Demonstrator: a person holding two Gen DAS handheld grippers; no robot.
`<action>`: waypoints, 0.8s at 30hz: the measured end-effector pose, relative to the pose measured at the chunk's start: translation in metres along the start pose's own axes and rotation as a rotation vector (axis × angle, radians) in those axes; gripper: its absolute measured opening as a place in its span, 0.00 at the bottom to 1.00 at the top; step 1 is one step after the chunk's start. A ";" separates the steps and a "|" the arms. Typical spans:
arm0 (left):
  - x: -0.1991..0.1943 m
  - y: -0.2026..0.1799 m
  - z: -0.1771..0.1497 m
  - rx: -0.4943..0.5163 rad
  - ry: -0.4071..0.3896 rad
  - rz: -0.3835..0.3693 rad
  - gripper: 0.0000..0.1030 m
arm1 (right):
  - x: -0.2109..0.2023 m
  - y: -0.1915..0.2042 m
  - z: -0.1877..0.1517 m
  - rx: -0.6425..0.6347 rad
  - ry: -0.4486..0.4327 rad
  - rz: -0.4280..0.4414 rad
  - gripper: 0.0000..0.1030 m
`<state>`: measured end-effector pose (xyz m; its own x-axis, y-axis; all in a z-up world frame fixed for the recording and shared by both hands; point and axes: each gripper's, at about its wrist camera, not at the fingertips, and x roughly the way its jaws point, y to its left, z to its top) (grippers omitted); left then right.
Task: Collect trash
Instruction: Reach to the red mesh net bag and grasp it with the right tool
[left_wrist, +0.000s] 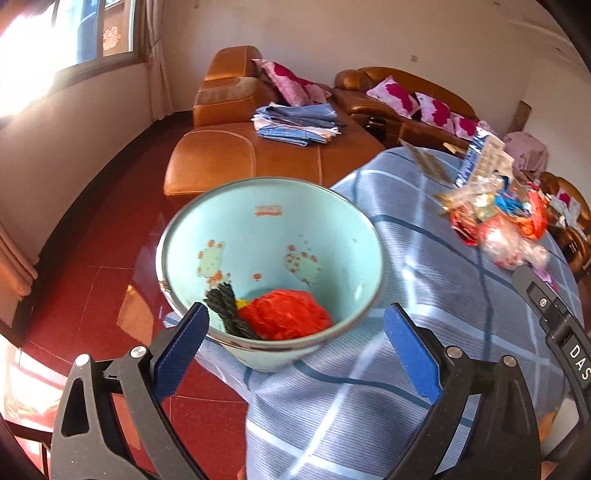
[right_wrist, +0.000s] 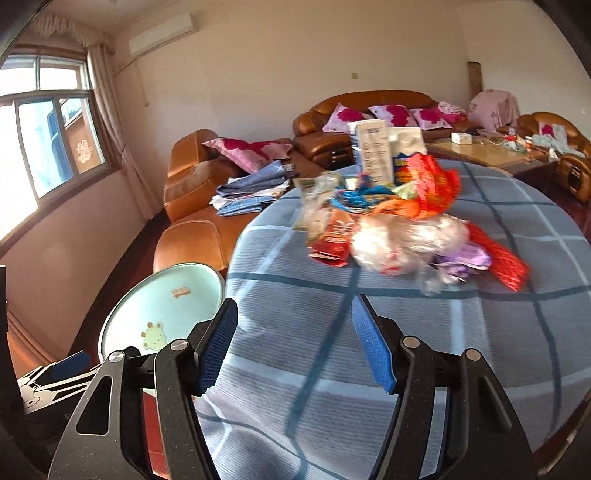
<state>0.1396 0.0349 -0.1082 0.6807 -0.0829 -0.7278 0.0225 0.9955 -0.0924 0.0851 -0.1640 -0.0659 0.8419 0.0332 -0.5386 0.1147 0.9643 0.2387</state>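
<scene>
Both our grippers, left gripper (left_wrist: 291, 326) and right gripper (right_wrist: 293, 343), gape empty; trash pile (right_wrist: 402, 225) waits mid-table, bin (left_wrist: 271, 206) beside. We should pinch one wrapper squarely.

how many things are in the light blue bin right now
2 clearly: a crumpled red plastic bag at the bottom of the bin and a dark cord bundle left of it. A yellow scrap shows between them; more may be hidden underneath.
</scene>
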 end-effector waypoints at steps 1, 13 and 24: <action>-0.001 -0.003 -0.001 0.007 0.001 -0.004 0.91 | -0.002 -0.004 0.000 0.009 0.000 -0.003 0.62; -0.005 -0.048 -0.014 0.099 0.011 -0.070 0.90 | -0.024 -0.074 0.000 0.098 -0.018 -0.100 0.55; 0.014 -0.088 -0.010 0.172 0.037 -0.099 0.90 | -0.013 -0.164 0.027 0.157 0.024 -0.212 0.49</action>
<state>0.1400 -0.0541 -0.1174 0.6417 -0.1793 -0.7457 0.2150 0.9754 -0.0495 0.0691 -0.3296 -0.0762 0.7776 -0.1570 -0.6088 0.3691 0.8979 0.2400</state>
